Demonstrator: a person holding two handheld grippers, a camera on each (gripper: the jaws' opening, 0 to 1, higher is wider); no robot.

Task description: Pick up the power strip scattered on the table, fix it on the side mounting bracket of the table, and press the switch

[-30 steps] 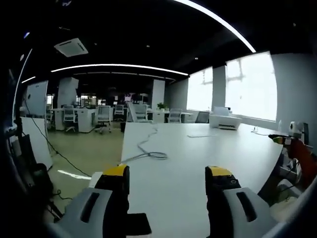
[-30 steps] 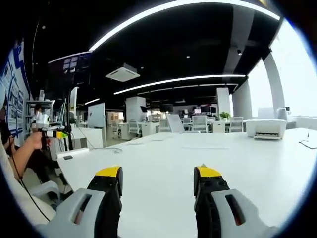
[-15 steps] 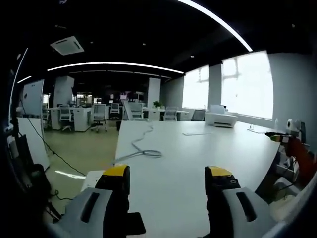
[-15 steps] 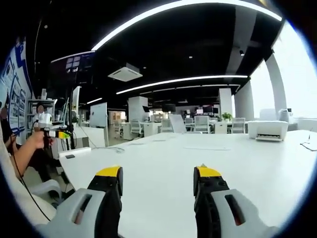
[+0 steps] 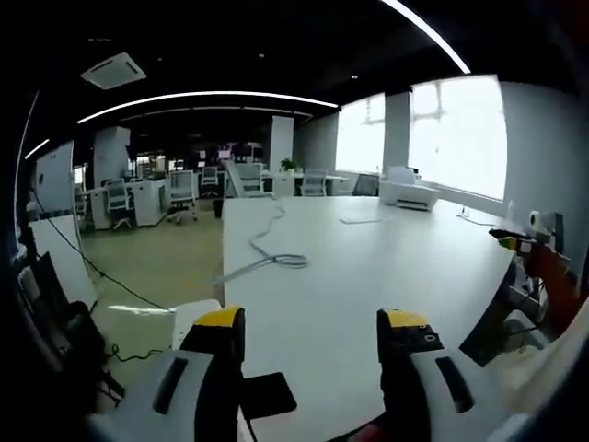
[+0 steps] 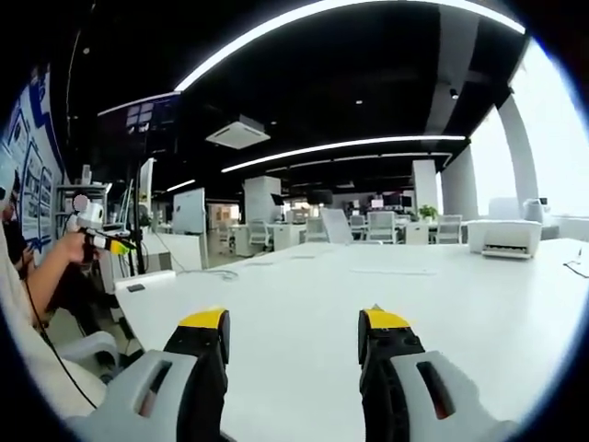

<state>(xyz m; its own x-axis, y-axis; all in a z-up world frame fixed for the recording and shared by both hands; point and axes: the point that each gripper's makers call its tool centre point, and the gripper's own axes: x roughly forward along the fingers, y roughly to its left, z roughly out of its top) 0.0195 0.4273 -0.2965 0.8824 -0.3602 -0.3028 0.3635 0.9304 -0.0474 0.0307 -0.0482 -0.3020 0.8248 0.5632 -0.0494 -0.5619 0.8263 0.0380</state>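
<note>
Over a White Table, Two Grippers Hang Open

Above the near end of the table (image 5: 386, 267), the left gripper (image 5: 311, 324) is hovering with its yellow-tipped jaws spread apart, holding nothing. A grey cable (image 5: 267, 253) is lying looped on the table, farther along it toward its left edge; a dark flat object (image 5: 269, 394) is showing just off the table's near corner. The power strip itself cannot be made out. In the right gripper view, the right gripper (image 6: 293, 324) is hovering over the table (image 6: 442, 304), jaws likewise parted and empty. A printer (image 6: 502, 238) is sitting at the table's far right.
</note>
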